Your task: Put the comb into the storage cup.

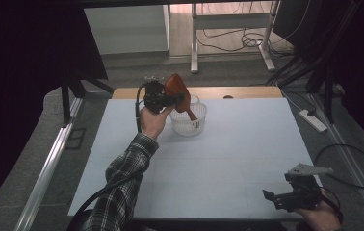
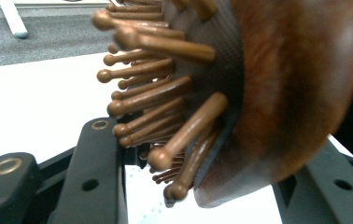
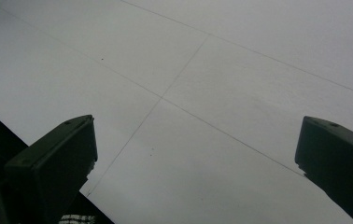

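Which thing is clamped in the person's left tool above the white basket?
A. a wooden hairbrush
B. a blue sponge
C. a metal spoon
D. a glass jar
A: the left tool grips a brown wooden hairbrush over the white basket; its round-tipped wooden pins show up close in the left gripper view.

Grey carpeted floor (image 1: 136, 72) around the white-topped table (image 1: 247, 144), white metal desk frame (image 1: 194, 43) beyond it, power strip (image 1: 312, 120) beside it.
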{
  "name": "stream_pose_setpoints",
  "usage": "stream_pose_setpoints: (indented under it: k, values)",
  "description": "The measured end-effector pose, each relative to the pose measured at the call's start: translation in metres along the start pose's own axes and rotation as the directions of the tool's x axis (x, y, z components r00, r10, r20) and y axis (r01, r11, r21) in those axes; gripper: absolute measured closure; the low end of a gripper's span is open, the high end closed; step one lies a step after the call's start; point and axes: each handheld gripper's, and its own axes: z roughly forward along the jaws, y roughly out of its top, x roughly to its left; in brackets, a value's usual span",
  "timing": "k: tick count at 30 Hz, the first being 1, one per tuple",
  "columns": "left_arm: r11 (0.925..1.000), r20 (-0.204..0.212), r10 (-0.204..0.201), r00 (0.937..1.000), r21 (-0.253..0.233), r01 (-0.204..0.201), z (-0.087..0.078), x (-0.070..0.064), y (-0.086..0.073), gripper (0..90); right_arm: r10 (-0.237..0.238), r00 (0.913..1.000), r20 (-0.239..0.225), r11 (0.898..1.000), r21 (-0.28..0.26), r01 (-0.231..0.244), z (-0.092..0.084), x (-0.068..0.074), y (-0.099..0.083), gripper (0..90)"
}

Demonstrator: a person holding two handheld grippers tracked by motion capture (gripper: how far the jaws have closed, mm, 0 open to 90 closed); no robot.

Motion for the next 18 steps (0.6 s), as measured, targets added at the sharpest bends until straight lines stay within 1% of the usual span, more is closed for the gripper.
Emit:
stream_pose_setpoints:
  k: [11,14,17,18]
  values:
    - [0.9998,-0.007,-0.018,0.9998,-0.007,0.018,0.009,0.002,-0.010,52.9,0.001,1.0000,0.002,1.000,0.005,-0.001,0.000,0.000,0.000,0.0]
    - [0.9997,-0.005,-0.024,0.9997,0.003,0.024,0.014,0.002,-0.013,52.8,0.003,1.0000,0.002,1.000,0.006,-0.003,0.000,0.000,0.000,0.0]
    - [0.9997,-0.012,-0.022,0.9997,0.005,0.022,0.017,0.002,-0.015,52.7,0.004,1.0000,0.001,1.000,0.007,-0.004,0.001,-0.001,0.000,0.0]
    - [0.9997,-0.009,-0.026,0.9996,-0.001,0.026,0.017,0.003,-0.016,52.7,0.004,1.0000,0.002,1.000,0.008,-0.004,0.000,-0.001,0.000,0.0]
